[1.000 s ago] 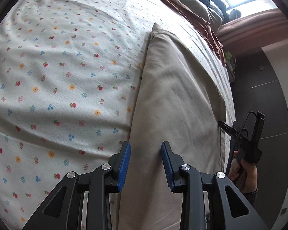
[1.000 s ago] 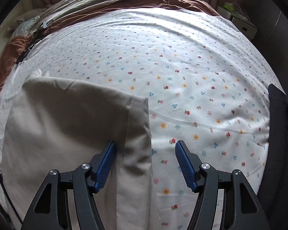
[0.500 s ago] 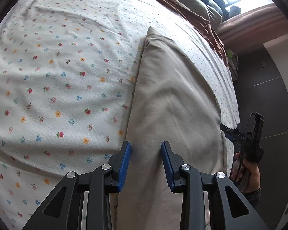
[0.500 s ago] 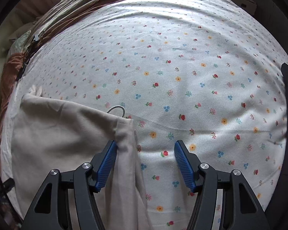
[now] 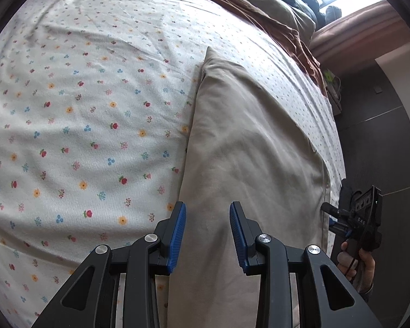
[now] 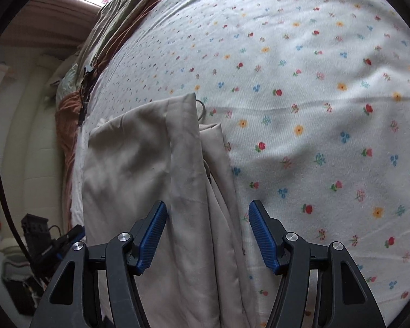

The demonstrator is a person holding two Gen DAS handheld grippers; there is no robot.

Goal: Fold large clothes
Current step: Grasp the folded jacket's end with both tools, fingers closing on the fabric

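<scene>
A large beige garment (image 5: 248,147) lies folded flat on the flowered bedsheet (image 5: 95,125). My left gripper (image 5: 207,232) is open, its blue pads straddling the garment's left edge near the near end. In the right wrist view the same garment (image 6: 150,169) shows a raised fold along its right edge with a thin cord loop at its far corner. My right gripper (image 6: 207,235) is open wide with the fold between its pads. The right gripper also shows in the left wrist view (image 5: 352,224), at the garment's right edge, held by a hand.
A brown and olive blanket (image 5: 259,8) is bunched at the far end of the bed, with dark clothes by the window. Dark floor (image 5: 380,147) runs along the bed's right side. The left gripper shows at the lower left of the right wrist view (image 6: 54,243).
Both grippers have come lower and closer to the garment. The right gripper swung left, and the garment's right edge now stands as a raised fold between its pads.
</scene>
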